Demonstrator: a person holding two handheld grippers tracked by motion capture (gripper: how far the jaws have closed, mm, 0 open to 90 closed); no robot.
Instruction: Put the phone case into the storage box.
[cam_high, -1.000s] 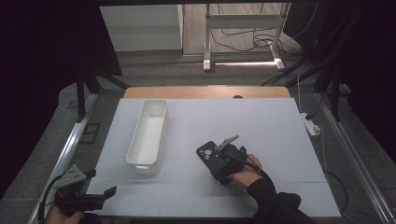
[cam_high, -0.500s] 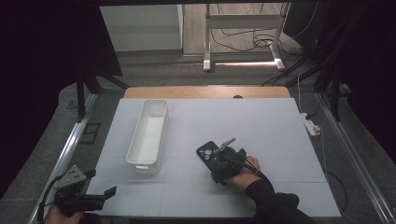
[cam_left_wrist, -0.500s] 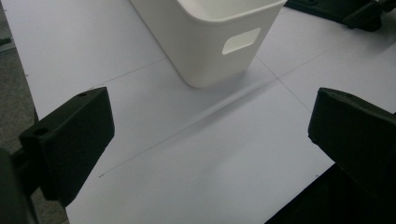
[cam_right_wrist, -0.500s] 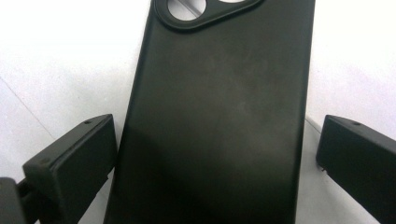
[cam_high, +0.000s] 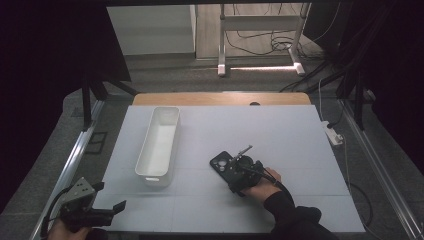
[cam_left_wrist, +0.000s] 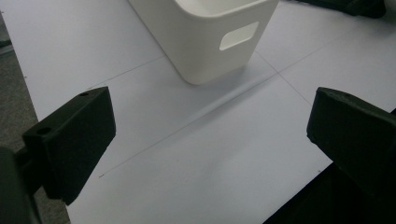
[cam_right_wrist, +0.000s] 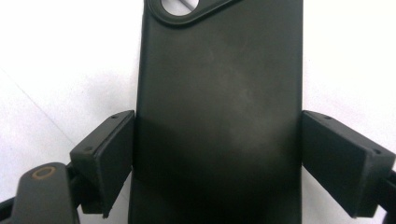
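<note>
Phone case (cam_right_wrist: 219, 112), black, camera cut-out at far end: flat on the white table (cam_high: 300, 145), right of centre, toward the near edge. Not yet lifted.

Right gripper (cam_high: 239, 172): low over the case, jaws set against both long sides, as seen in the right gripper view. Contact on each side appears made; firm clamping not certain, though probable. Hand (cam_high: 262, 184) behind it, sleeve entering from the near edge.

Left gripper (cam_high: 102, 215): at the near left corner of the table, jaws wide apart, nothing between them. Idle, pointed toward the bin.

Bin (cam_high: 160, 140), white, oblong, handle slot in the near end wall (cam_left_wrist: 238, 35): left of centre, long axis running from far edge to near edge. Interior looks empty as far as visible from above.

Progress, judged: grasp of the case about complete; lift, carry and placement, presumably into the bin, all outstanding. Case and bin well apart, bare table between.
</note>
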